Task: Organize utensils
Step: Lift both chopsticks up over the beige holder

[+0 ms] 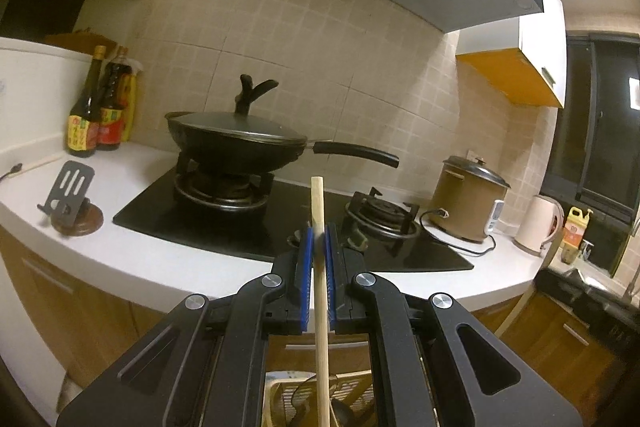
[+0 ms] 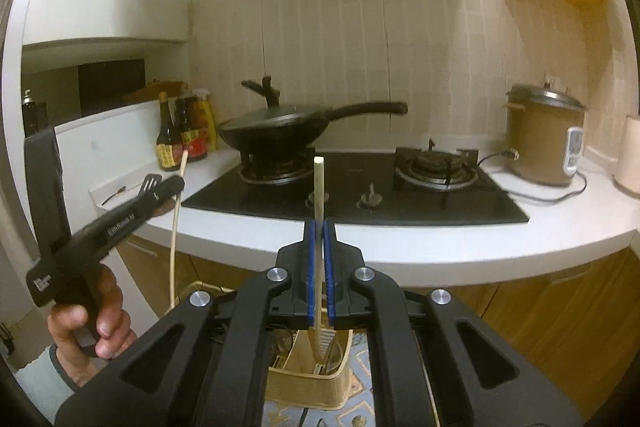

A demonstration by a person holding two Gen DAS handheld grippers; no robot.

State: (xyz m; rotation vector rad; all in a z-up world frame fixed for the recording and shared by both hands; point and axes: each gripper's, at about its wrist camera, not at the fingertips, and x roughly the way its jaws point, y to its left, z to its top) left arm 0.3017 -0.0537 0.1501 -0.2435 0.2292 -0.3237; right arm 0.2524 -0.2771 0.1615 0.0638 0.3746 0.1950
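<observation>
Gripping chopsticks [image 1: 320,267] [image 2: 318,247], labels unreadable.

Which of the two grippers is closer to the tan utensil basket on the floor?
Hard to say. The right gripper hangs directly above the basket; the left gripper also has it underneath.

1. The chopstick [image 1: 320,267] is showing pale, plain wood between blue pads [image 1: 306,275].
2. The wok [image 1: 236,143] is looking matte black.
3. The wall tiles [image 1: 320,39] are showing a beige grid.
4. The rice cooker [image 1: 470,203] is glowing brown.
</observation>
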